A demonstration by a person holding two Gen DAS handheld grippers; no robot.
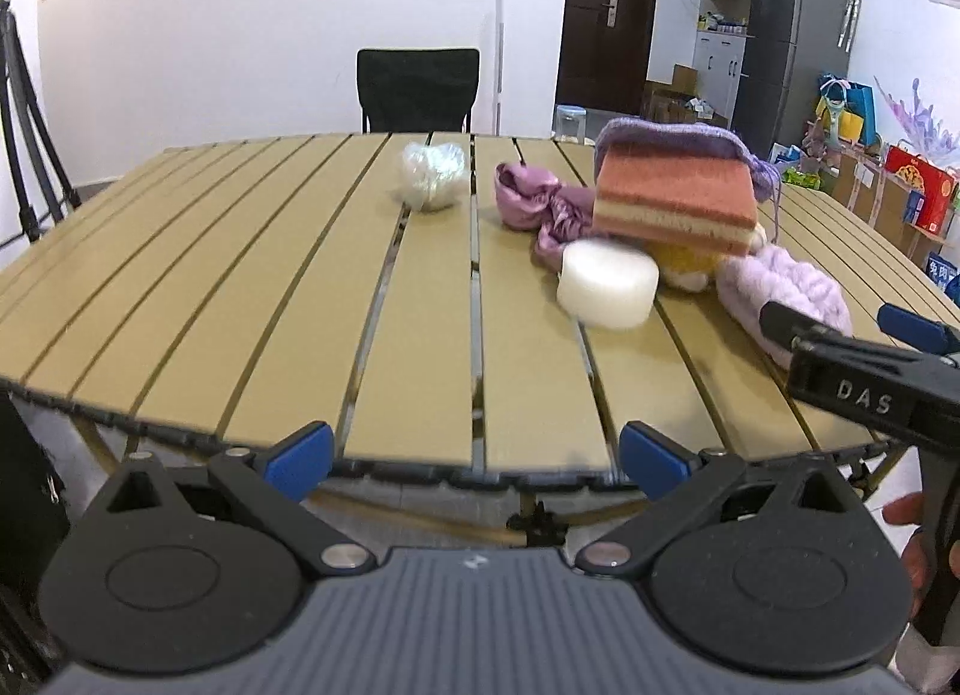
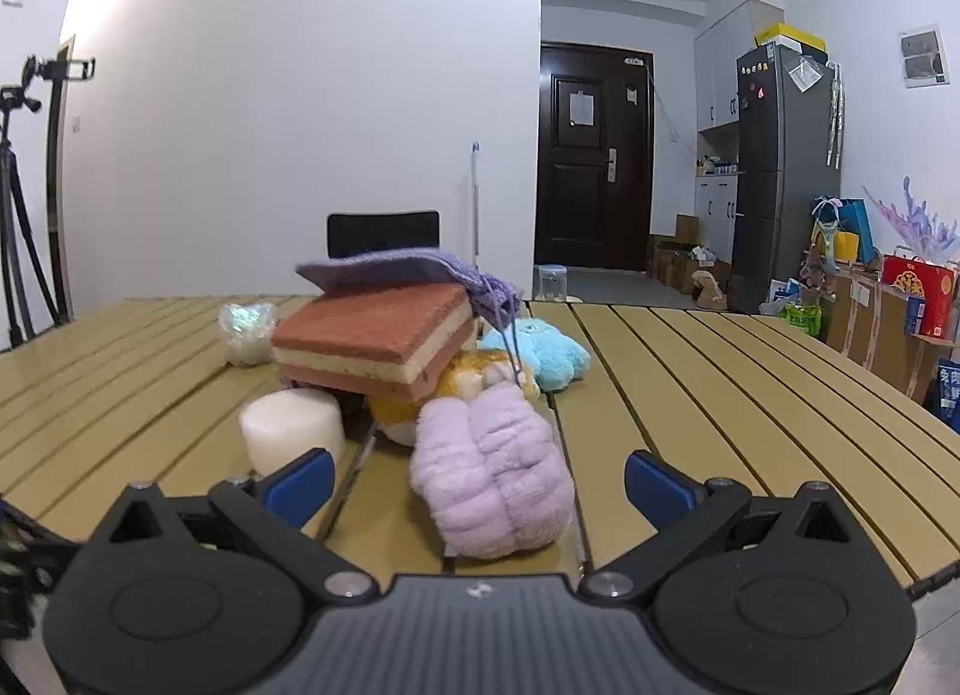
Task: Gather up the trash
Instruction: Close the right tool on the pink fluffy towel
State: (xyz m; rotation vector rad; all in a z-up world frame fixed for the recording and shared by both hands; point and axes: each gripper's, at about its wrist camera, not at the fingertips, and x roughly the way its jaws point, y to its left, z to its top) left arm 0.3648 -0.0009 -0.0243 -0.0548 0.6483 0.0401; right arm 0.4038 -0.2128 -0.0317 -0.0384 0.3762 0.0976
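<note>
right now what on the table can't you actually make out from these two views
- Yellow plush toy: mostly hidden under the layered sponge in both views, so its shape is unclear.
- Blue plush: absent from the left wrist view, blocked by the pile.
- Crumpled plastic wrap: half hidden behind the sponge in the right wrist view.
- Trash bin: none visible in either view.
- Right gripper: cut off by the left wrist view's edge.

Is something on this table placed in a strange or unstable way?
Yes. The layered sponge lies tilted on top of the plush toys instead of flat on the table, with a purple drawstring pouch draped over it. The pile looks loosely heaped and might slide if touched.
</note>
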